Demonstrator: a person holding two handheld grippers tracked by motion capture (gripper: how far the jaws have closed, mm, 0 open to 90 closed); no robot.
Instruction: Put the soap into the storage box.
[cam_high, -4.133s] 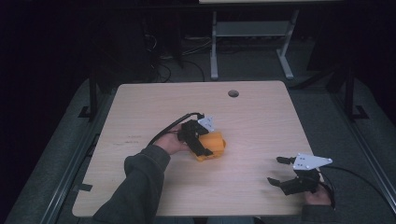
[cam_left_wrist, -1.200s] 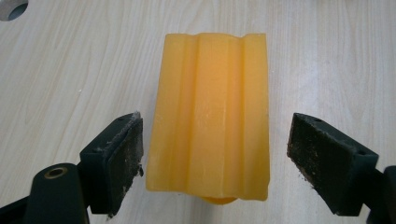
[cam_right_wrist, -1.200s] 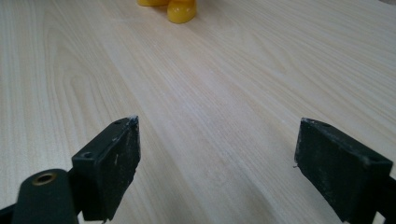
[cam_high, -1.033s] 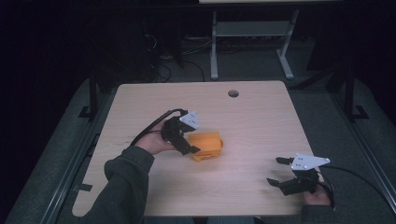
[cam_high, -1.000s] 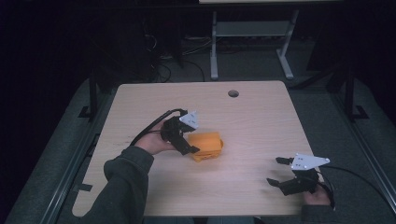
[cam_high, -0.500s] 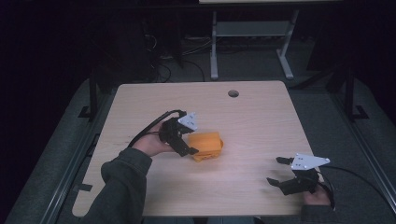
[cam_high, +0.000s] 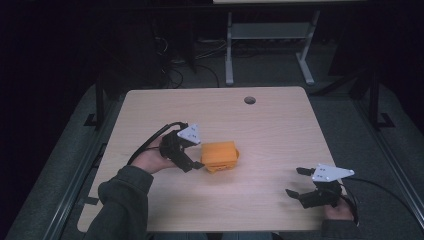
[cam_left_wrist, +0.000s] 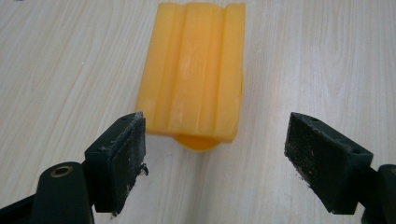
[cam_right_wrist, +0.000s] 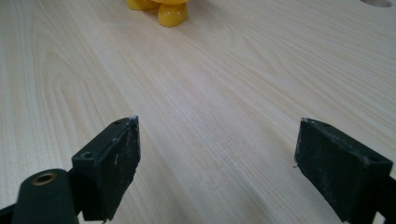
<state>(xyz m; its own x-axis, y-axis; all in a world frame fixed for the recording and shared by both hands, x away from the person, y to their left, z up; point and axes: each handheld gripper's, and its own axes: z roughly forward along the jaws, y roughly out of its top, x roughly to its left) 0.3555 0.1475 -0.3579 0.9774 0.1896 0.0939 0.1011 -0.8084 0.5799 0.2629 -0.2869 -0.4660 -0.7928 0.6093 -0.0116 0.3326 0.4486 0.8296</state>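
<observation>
Orange block (cam_left_wrist: 194, 74) on table (cam_high: 280, 130), mid-left. Left hand-held gripper (cam_left_wrist: 215, 154) right by it, jaws wide apart, block straight ahead, long side pointing away. Right hand-held gripper (cam_high: 300, 182) far off, jaws apart, empty.

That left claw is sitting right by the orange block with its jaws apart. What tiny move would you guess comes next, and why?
Probably a short push forward, then closing. The left hand-held gripper is open, and the ridged orange plastic block lies just ahead of its jaw pads, roughly centred but not yet between them. The right hand-held gripper sits open, far off on the table.
</observation>
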